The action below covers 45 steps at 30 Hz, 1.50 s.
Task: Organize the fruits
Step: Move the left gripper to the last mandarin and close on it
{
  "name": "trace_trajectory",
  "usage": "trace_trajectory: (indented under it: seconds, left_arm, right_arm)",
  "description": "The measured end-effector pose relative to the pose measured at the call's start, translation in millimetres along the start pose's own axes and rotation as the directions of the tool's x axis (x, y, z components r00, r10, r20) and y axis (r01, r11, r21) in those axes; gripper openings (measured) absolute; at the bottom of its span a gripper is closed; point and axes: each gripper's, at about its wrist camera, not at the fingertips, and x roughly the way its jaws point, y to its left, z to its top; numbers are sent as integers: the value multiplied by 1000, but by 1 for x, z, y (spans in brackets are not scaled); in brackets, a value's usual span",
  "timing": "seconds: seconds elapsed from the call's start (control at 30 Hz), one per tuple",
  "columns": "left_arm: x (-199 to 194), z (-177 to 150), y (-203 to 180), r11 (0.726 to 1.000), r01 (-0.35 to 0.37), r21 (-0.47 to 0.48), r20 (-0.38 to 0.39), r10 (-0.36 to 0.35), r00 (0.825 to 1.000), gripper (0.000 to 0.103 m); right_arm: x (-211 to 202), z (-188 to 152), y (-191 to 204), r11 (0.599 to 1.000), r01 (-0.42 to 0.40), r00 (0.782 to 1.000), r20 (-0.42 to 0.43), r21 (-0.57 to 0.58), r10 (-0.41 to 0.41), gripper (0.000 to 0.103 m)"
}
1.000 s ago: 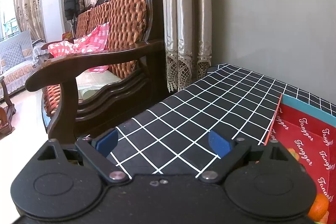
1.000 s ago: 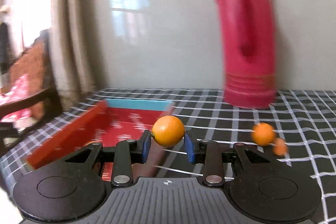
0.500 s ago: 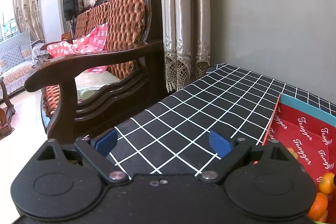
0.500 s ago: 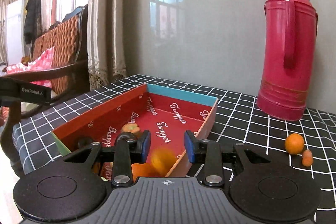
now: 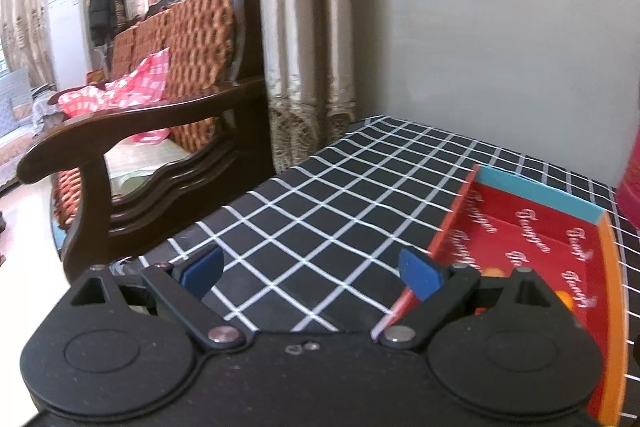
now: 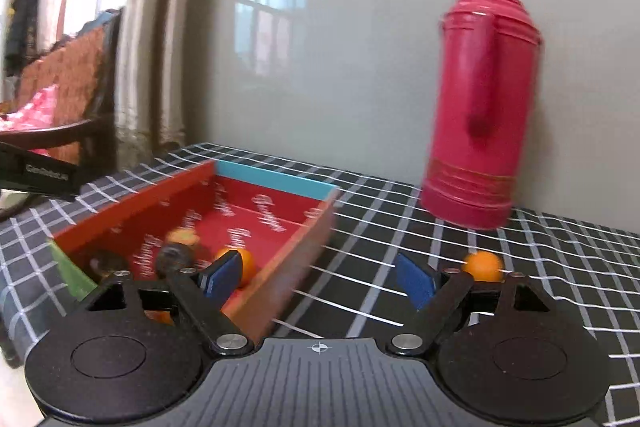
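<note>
A shallow red box [image 6: 240, 211] with a blue end wall lies on the checked table. It holds an orange [image 6: 245, 267], a dark round fruit [image 6: 172, 255] and other small fruit. My right gripper [image 6: 318, 279] is open and empty, over the box's right wall. A loose orange [image 6: 482, 265] lies on the cloth to the right, behind my right finger. My left gripper [image 5: 310, 267] is open and empty above the cloth, left of the box [image 5: 532, 239].
A tall red thermos [image 6: 480, 99] stands at the back right by the wall. A wooden sofa [image 5: 160, 99] with a pink cloth stands past the table's left edge. Curtains [image 5: 308, 39] hang behind it. The black checked tablecloth [image 5: 320, 211] covers the table.
My right gripper let the orange go into the box, then opened wide and swung right. The left gripper turned right, so more of the box shows.
</note>
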Motion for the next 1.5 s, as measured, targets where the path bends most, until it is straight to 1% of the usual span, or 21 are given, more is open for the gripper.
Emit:
trace_trajectory:
  seconds: [0.1,0.17,0.23,0.33,0.43,0.57,0.63,0.67,0.73,0.8,0.87,0.93,1.0,1.1,1.2,1.3,1.37,1.5]
  left_arm:
    - [-6,-2,-18,999,39,22,7,-40,999,88]
    - [-10,-5,-31,997,70,42,15,-70,997,88]
    - [-16,-8,-46,992,105,70,23,-107,994,88]
    - [-25,-14,-69,979,165,117,31,-169,985,88]
    - [-33,-21,-93,962,220,163,31,-228,973,88]
    - [-43,-34,-127,930,295,221,13,-305,952,88]
    - [-50,-42,-147,908,331,258,5,-344,939,88]
    - [-53,-46,-155,896,348,276,2,-362,932,88]
    - [-59,-54,-176,867,383,320,-3,-403,915,88]
    - [-66,-61,-195,836,412,361,-3,-441,897,88]
    - [-72,-69,-212,811,435,392,-1,-472,882,87]
    - [-78,-78,-226,792,450,413,-5,-491,871,86]
    - [-82,-88,-239,771,461,439,-7,-510,860,83]
    - [-86,-95,-253,757,451,473,16,-519,854,82]
    - [-80,-90,-262,761,457,459,25,-526,850,82]
    - [-63,-75,-272,761,507,404,-18,-548,836,81]
    - [-52,-68,-278,766,530,364,-42,-555,831,81]
    - [-34,-60,-288,779,542,315,-65,-552,831,81]
  right_arm:
    - [-3,-3,-12,996,91,996,-20,1,-91,94]
    - [-5,-5,-21,989,149,988,-36,2,-149,94]
    - [-6,-8,-31,979,206,977,-55,7,-205,94]
    - [-9,-14,-49,956,293,953,-86,21,-290,95]
    - [-15,-20,-67,926,377,922,-110,33,-371,96]
    - [-24,-29,-89,875,483,870,-138,40,-474,101]
    - [-31,-33,-99,847,530,842,-146,38,-520,103]
    - [-34,-36,-104,829,558,823,-145,31,-549,103]
    - [-42,-40,-110,799,601,793,-138,14,-594,103]
    - [-50,-44,-117,784,620,778,-130,12,-614,103]
    - [-59,-48,-123,775,632,770,-124,14,-626,103]
    - [-67,-52,-129,767,642,762,-118,12,-636,103]
    - [-75,-55,-136,762,648,758,-115,14,-642,103]
    - [-85,-57,-144,759,650,757,-117,30,-643,103]
    - [-92,-55,-151,762,645,762,-129,61,-635,103]
    - [-94,-52,-153,772,630,775,-132,88,-617,103]
    - [-96,-52,-151,779,620,783,-127,90,-609,103]
    - [-95,-50,-146,792,605,795,-116,78,-596,103]
